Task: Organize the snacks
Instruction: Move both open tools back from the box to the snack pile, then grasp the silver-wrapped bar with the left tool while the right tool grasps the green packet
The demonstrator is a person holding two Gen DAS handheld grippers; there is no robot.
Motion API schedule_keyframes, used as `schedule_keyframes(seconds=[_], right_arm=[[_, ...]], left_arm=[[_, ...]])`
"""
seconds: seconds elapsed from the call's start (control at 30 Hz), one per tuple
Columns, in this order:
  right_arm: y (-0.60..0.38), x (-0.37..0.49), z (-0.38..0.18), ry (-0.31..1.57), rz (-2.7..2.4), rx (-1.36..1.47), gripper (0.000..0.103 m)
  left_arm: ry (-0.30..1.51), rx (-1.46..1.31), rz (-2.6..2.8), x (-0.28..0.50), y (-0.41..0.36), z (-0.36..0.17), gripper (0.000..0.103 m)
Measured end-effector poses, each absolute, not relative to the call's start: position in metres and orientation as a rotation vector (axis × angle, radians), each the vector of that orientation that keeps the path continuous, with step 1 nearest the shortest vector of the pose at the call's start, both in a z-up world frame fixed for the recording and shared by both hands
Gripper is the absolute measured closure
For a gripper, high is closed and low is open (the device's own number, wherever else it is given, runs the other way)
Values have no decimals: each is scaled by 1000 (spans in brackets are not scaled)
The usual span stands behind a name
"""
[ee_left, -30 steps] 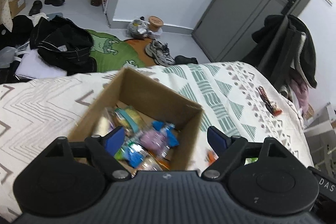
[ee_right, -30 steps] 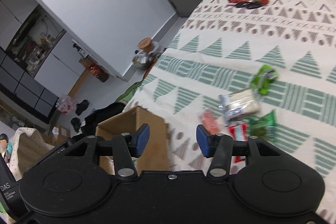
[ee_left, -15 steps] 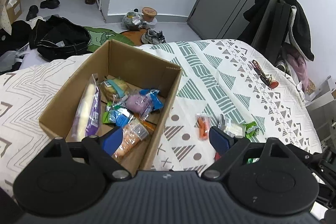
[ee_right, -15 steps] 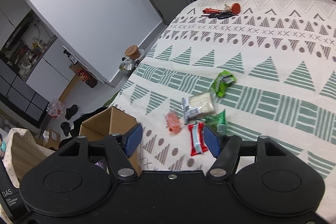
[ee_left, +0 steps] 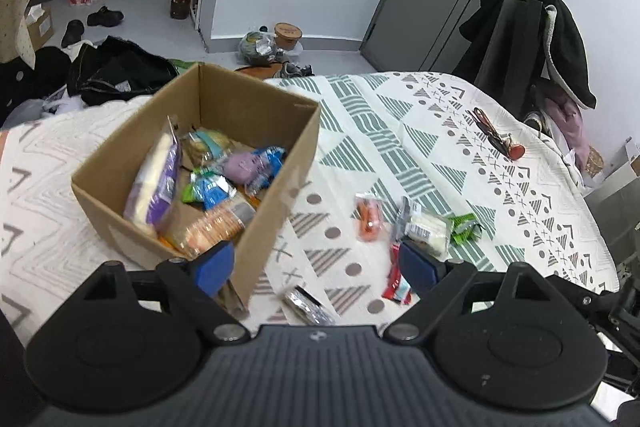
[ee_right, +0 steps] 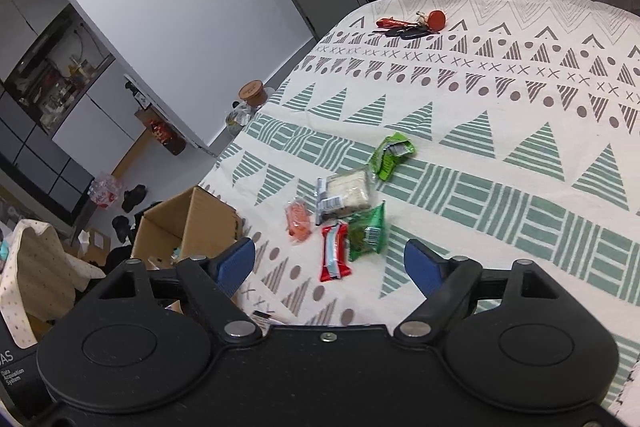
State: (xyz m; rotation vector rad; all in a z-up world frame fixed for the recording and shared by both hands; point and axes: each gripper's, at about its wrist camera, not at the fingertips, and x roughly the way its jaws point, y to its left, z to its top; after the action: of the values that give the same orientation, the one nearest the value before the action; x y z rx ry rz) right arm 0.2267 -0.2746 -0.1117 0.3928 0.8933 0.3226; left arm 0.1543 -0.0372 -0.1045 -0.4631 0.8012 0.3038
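sorting snacks into cardboard box (ee_left: 276, 187): partly done.
several packets are held in the box; loose snacks (ee_right: 344, 211) are left on the bedspread (ee_right: 520, 147) beside it. left gripper (ee_left: 316, 263) and right gripper (ee_right: 330, 263) are empty, jaws apart.

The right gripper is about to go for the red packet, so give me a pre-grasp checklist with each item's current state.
1. Right gripper open and empty: ok.
2. Red packet lies flat on the bedspread, in line with the gap between the fingers: ok.
3. Room around it: not ok, the green packet lies right against its side.
4. Left gripper open and empty: ok.
5. Cardboard box open on top with space for more: ok.
6. Silver packet near the box, grasp path: cannot tell, partly hidden.
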Motion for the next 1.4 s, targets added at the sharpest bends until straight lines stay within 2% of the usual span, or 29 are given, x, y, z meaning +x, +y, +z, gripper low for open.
schedule_keyframes(seconds=[0.1,0.43,0.67,0.93,1.17,1.3,1.4], right_arm=[[-281,227,-118,888,320,389,17],[-294,230,-146,893,292,459,17],[-298,240,-161,926,289,497,18],[-293,251,-172,953,328,514,19],[-291,265,-185,989,343,519,19],[-293,274,-194,1006,335,527,20],[-294,281,-203,1028,327,535,24]], left_arm=[[797,-461,294,153,-44,-110,15],[815,-461,300,157,-55,-136,16],[853,-468,309,164,-63,-154,20],[921,-482,332,177,-65,-181,45],[944,-486,364,190,-62,-198,53],[975,-515,357,199,-60,-206,71],[970,-496,371,203,-62,-209,71]])
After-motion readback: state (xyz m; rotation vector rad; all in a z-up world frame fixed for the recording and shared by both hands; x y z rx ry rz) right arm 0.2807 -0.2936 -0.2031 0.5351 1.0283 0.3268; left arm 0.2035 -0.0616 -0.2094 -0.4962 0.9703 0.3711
